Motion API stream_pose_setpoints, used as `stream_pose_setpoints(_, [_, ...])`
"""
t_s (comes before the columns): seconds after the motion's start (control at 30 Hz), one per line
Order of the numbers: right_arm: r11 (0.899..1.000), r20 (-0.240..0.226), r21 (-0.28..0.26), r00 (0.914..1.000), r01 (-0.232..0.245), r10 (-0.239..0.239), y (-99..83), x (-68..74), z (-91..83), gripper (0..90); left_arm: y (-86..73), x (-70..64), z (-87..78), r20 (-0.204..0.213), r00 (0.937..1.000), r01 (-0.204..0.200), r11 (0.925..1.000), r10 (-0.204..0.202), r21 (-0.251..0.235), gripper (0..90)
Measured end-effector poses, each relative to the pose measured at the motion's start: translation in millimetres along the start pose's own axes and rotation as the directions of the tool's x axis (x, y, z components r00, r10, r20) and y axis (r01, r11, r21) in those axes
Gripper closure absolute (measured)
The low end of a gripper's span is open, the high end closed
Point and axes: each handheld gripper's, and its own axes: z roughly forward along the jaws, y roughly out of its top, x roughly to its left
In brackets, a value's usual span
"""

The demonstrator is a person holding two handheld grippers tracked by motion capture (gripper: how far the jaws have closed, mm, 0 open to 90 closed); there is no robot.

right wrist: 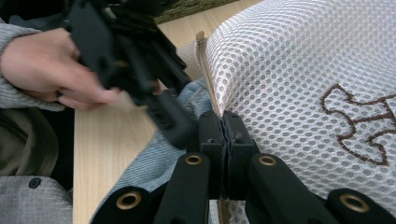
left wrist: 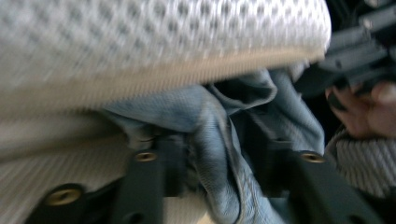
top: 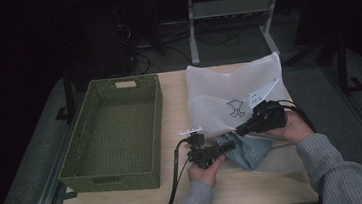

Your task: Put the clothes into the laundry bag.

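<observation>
High view
Table (top: 258,195): pale wood, seen from the person's side.
Basket (top: 116,133): green woven, on the left half of the table.
Bag (top: 234,97): white mesh, right of the basket, reaching to the far edge; a dark emblem on its top.
Cloth (top: 246,151): blue denim, at the bag's near edge, between the two grippers.
Left gripper (top: 229,146): near the table's middle, pointing right, tips at the cloth.
Right gripper (top: 239,129): on the right, pointing left, tips at the bag's near edge, just beside the cloth.

Left gripper view
Jaws: set apart, a fold of the cloth (left wrist: 219,154) bunched between them and touching both inner faces; clamped on the cloth as far as the blur lets me tell.
Bag (left wrist: 140,42): mesh above the cloth, with its tan edge band.
Right hand (left wrist: 364,109): at the far right, holding its gripper.

Right gripper view
Right gripper (right wrist: 224,122): jaws pressed together, pinching the bag's (right wrist: 299,74) tan edge.
Cloth (right wrist: 159,154): just left of the jaws, on the table (right wrist: 107,140).
Left gripper (right wrist: 173,128): dark, blurred, reaching down onto the cloth.
Left hand (right wrist: 46,70): upper left, gripping it.
</observation>
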Motion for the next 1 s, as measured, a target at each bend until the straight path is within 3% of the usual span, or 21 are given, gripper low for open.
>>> stream_pose_setpoints(0.07, [1.000, 0.002, -0.001, 1.0000, -0.003, 0.003, 0.4, -1.7, 0.9, 88.0, -4.9, 0.3, -3.8, -0.006, 1.0000, -0.005, 0.9997, 0.005, 0.024, 39.8])
stream_pose_setpoints(0.13, [1.000, 0.005, 0.004, 1.0000, -0.003, 0.003, 0.7, -2.7, 1.5, 88.0, -11.3, 0.5, -8.1, 0.000, 0.9999, -0.010, 0.9994, 0.010, 0.033, 34.5])
stream_pose_setpoints(0.23, [1.000, 0.006, 0.007, 1.0000, -0.007, 0.007, 0.9, -3.4, 2.5, 88.0, -21.3, 0.7, -10.5, 0.026, 0.9996, 0.005, 0.9974, -0.007, 0.072, 32.6])
stream_pose_setpoints(0.3, [1.000, 0.008, 0.010, 1.0000, -0.006, 0.006, 1.1, -3.3, 2.7, 88.0, -27.9, -0.2, -9.9, 0.015, 0.9999, 0.003, 0.9949, -0.005, 0.101, 32.5])
stream_pose_setpoints(0.47, [1.000, 0.006, 0.014, 0.9999, -0.011, 0.011, 1.8, -3.6, 5.2, 87.9, -34.5, -3.6, 6.3, 0.029, 0.9996, 0.000, 0.9890, -0.005, 0.148, 37.4])
stream_pose_setpoints(0.57, [1.000, 0.006, 0.016, 1.0000, -0.005, 0.005, 2.4, -3.0, 7.5, 87.9, -31.1, -4.4, 18.4, 0.049, 0.9986, 0.013, 0.9927, -0.019, 0.120, 59.3])
stream_pose_setpoints(0.63, [1.000, 0.007, 0.018, 1.0000, -0.004, 0.004, 2.0, -2.8, 8.1, 88.0, -26.8, -5.4, 24.1, 0.037, 0.9992, -0.019, 0.9965, 0.016, 0.082, 74.2])
stream_pose_setpoints(0.77, [1.000, 0.009, 0.016, 1.0000, 0.005, -0.005, 1.0, -0.2, 5.0, 88.0, -15.2, -7.3, 25.9, 0.033, 0.9994, -0.008, 1.0000, 0.009, -0.002, 78.8])
stream_pose_setpoints(0.9, [1.000, 0.001, -0.012, 1.0000, 0.007, -0.007, 1.4, 4.6, -3.1, 88.1, -1.1, -8.0, 24.8, 0.010, 0.9998, 0.021, 0.9938, -0.020, -0.110, 79.1])
stream_pose_setpoints(1.0, [1.000, 0.018, -0.008, 0.9998, 0.009, -0.009, 1.1, 4.8, -7.9, 88.0, -2.3, -4.7, 30.0, -0.009, 0.9996, 0.025, 0.9958, -0.026, -0.088, 77.9])
